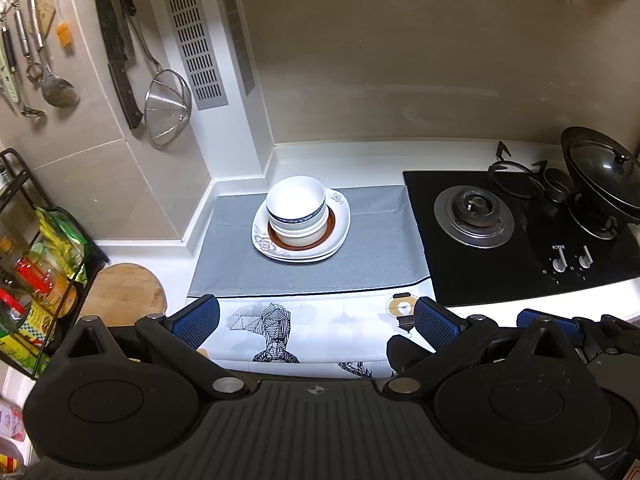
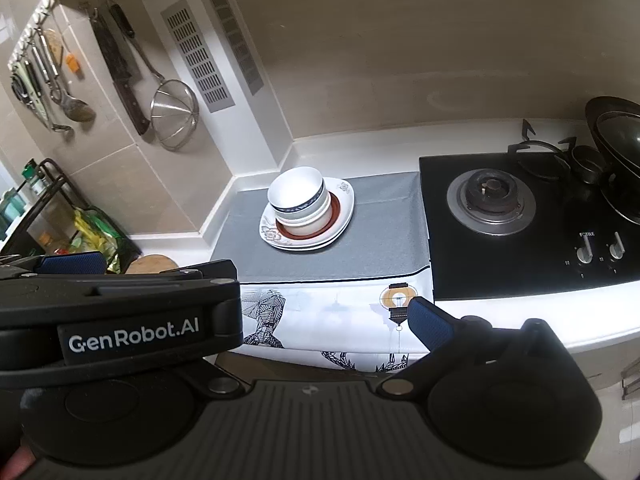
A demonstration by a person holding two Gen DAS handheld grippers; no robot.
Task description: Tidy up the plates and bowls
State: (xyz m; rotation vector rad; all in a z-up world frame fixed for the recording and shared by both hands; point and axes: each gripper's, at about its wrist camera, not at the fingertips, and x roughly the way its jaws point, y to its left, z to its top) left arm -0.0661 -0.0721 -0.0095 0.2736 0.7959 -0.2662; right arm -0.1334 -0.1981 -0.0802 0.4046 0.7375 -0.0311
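One stack stands on the grey mat (image 1: 372, 256) near the back corner of the counter. Its top is a white bowl with a blue band (image 1: 296, 200) (image 2: 296, 192), nested in other white bowls. Under them lie a brown-rimmed plate (image 1: 320, 240) and white floral plates (image 1: 340, 220) (image 2: 344, 204). My left gripper (image 1: 316, 324) is open and empty, well in front of the stack, over the printed cloth. My right gripper (image 2: 320, 316) is beside it on the right, also in front of the stack, and appears open. Its left finger is hidden behind the left gripper's body (image 2: 120, 320).
A black gas hob (image 1: 500, 240) with a lidded wok (image 1: 604, 172) fills the right side. Knives, ladles and a strainer (image 1: 168, 112) hang on the left wall. A wire rack with bottles (image 1: 36, 272) and a wooden board (image 1: 124, 292) sit at the left.
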